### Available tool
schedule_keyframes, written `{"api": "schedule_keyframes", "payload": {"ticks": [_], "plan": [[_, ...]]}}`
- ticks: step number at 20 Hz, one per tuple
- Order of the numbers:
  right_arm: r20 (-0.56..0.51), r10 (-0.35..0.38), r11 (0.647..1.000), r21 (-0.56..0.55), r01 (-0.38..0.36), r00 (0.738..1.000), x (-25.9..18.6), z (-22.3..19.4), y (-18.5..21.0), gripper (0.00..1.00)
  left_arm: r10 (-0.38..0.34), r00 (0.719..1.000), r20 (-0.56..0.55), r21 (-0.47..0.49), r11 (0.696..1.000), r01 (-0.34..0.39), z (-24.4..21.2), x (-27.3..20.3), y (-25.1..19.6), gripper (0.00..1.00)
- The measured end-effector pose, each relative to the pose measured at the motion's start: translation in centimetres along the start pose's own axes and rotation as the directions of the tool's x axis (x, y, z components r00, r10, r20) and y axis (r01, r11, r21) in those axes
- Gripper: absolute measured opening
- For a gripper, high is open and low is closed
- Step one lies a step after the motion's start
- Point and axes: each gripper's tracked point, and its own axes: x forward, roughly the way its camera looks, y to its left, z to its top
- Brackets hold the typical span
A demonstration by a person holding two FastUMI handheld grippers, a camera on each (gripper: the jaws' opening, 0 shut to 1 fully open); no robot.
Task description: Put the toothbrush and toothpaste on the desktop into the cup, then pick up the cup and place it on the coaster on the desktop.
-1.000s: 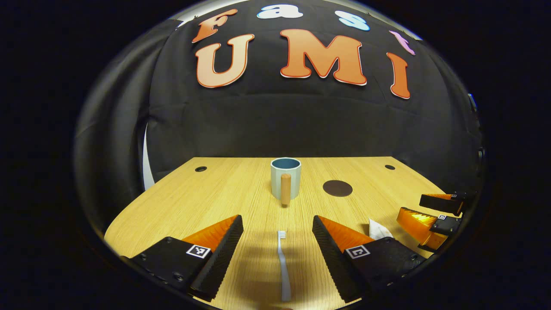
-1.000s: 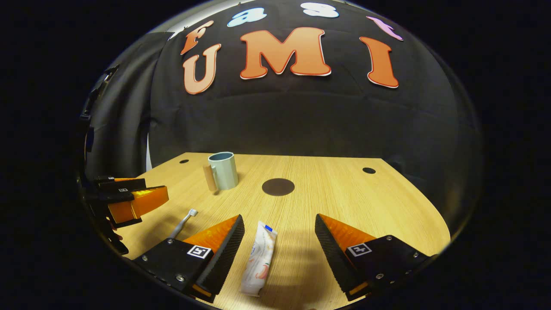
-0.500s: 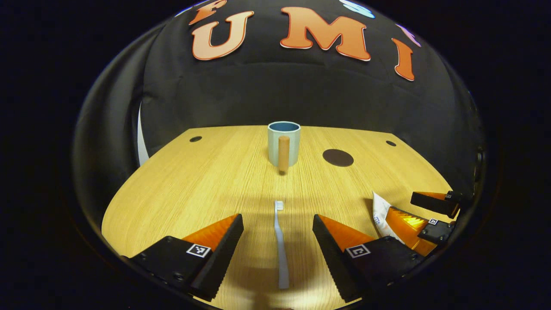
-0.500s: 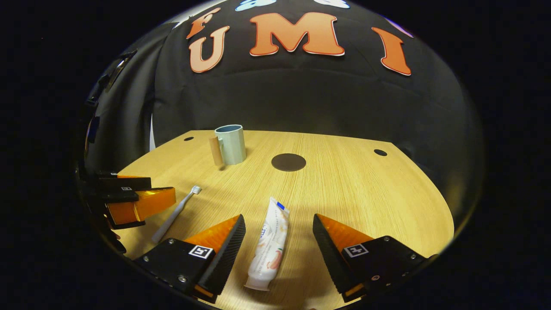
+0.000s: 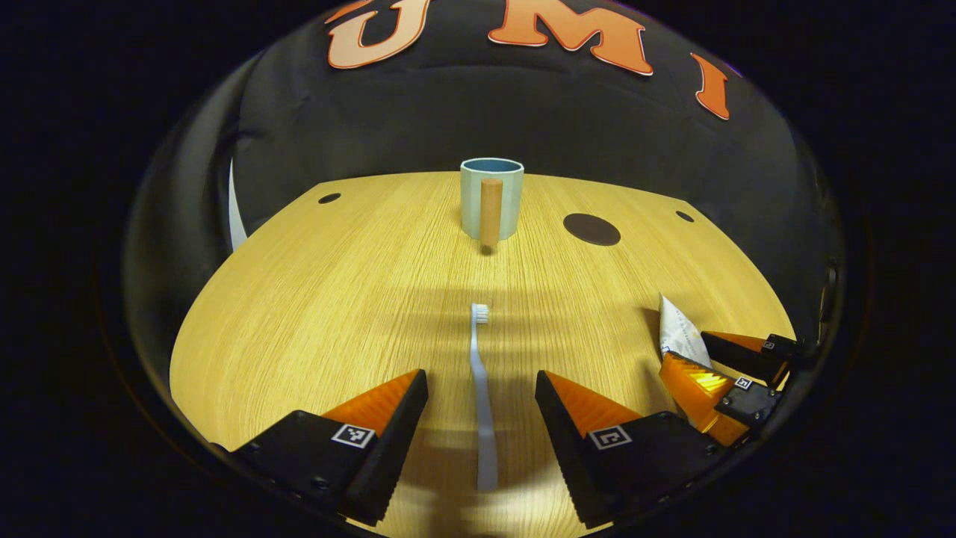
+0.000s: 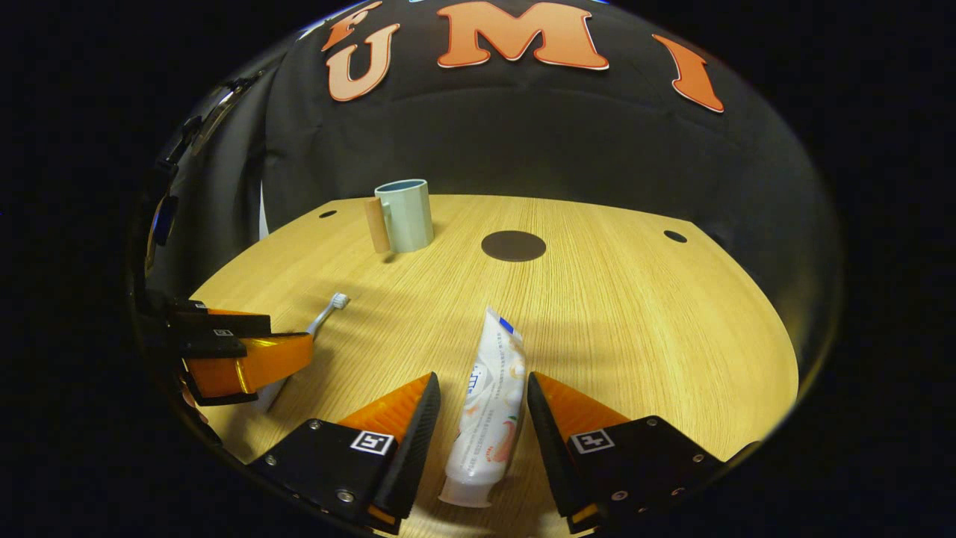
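A light wooden desktop point(image 5: 314, 299) is filling the lower half of both views, round cable holes point(image 6: 675, 236) showing near its far corners; black cloth point(image 6: 523, 142) is hanging behind it.

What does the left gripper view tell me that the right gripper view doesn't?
Left gripper view: the left gripper open, astride the toothbrush handle, touching nothing; the cup handle faces it. Right gripper view: the right gripper open, close around the toothpaste, whose full length shows, cap toward the camera. Both: cup empty-looking and upright, dark coaster bare beside it, wooden desktop.
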Motion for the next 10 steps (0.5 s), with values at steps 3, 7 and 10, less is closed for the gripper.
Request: {"api": "schedule_keyframes", "payload": {"ticks": [3,7,10], "plan": [[-0.022,-0.003,1.0,0.014,0.004,1.0,0.1,-0.38,-0.06,0.61,-0.013,1.0,-0.016,-0.029,1.0,0.013,-0.2,0.35,-0.27,0.84],[-0.024,0.006,1.0,0.03,-0.005,1.0,0.38,-0.32,0.24,0.43,-0.005,1.0,-0.013,-0.064,0.998,0.004,-0.04,0.52,-0.39,0.51],[-0.021,0.016,1.0,0.023,-0.016,1.0,0.27,-0.31,0.36,0.41,0.024,0.999,-0.027,-0.064,0.998,-0.025,-0.21,0.26,-0.1,0.24]]}}
